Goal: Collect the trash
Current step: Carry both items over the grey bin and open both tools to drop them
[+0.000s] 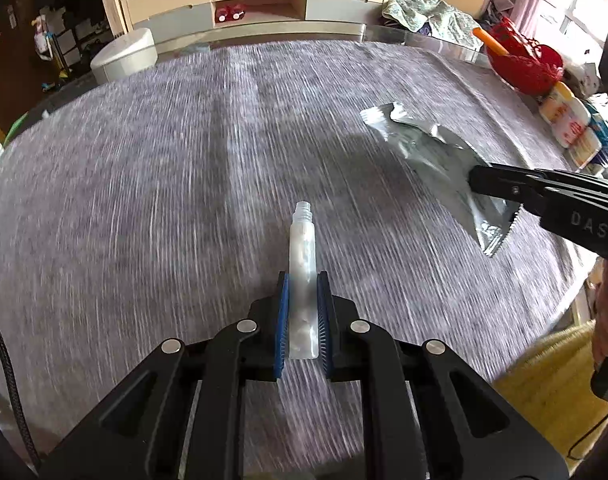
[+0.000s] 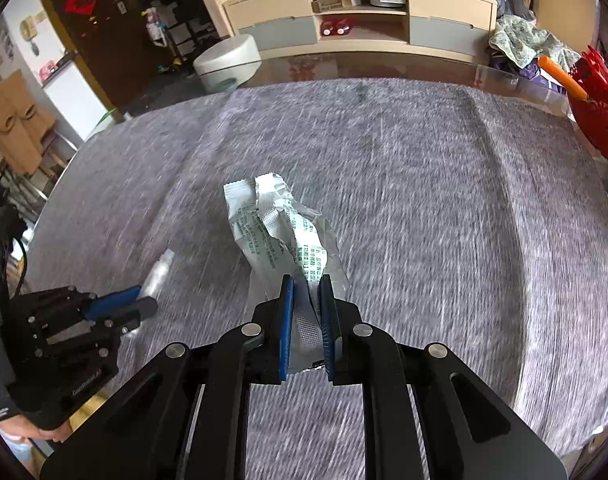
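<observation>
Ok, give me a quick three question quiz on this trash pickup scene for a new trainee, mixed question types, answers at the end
1. True or false: the left gripper is shut on a small clear bottle.
2. What does the right gripper hold? A) a red basket B) a silver foil wrapper C) nothing
3. Fill in: the table is covered by a ____ cloth.

Key: 1 true. 2 B, the silver foil wrapper. 3 grey.

A grey, streaky woven cloth (image 1: 164,168) covers the worktop (image 1: 383,34), whose glossy bare edge shows along the far side. At the right-hand end a red plastic basket (image 1: 523,66) stands on it, with some printed packets (image 1: 571,128) lying just beside the basket.
</observation>
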Available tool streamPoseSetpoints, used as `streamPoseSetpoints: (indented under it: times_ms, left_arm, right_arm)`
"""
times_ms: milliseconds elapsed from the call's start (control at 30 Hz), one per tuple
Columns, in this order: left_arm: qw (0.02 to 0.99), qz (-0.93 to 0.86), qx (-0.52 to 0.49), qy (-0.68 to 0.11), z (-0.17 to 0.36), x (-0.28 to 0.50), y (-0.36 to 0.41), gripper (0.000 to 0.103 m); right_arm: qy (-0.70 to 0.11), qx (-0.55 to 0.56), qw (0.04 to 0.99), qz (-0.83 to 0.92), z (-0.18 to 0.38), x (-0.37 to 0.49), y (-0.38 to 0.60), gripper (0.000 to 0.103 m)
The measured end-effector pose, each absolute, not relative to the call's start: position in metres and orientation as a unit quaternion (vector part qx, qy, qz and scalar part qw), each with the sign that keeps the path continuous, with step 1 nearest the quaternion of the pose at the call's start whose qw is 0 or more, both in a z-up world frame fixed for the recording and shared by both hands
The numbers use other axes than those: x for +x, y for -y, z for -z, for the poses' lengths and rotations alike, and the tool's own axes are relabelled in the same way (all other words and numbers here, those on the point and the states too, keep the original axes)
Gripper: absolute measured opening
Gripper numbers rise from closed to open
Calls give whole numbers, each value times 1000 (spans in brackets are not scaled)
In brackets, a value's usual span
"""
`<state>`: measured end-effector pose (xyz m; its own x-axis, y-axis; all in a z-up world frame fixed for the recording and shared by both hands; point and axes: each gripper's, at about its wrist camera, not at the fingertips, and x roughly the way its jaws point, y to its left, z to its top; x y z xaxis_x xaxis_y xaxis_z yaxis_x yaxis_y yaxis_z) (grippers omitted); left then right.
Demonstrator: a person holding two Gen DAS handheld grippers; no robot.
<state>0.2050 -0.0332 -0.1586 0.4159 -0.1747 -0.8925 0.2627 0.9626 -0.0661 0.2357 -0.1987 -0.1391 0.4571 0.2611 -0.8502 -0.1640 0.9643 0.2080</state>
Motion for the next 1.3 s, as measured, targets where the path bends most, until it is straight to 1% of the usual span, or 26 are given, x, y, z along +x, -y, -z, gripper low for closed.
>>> streamPoseSetpoints:
  times_ms: [267,433,767,1100,1300]
  left_arm:
    - [832,142,16,-535,155,143,30,12]
    - [836,153,9,-526,146,109,29,12]
    - [838,166,16,-519,142,50,36,12]
    - [827,170,16,-536,168,9,40,12]
    - [808,168,1,-565,202,-7,41,12]
  right_arm:
    - [-506,55,853,-117,134,181,203,14]
    - [-502,54,855,-120,127,145,205,14]
    - [-500,53,855,-124,128,93,206,14]
    - [-525,49,840,-129,159,46,198,14]
    - [-563,49,816,-121,201,32,193,14]
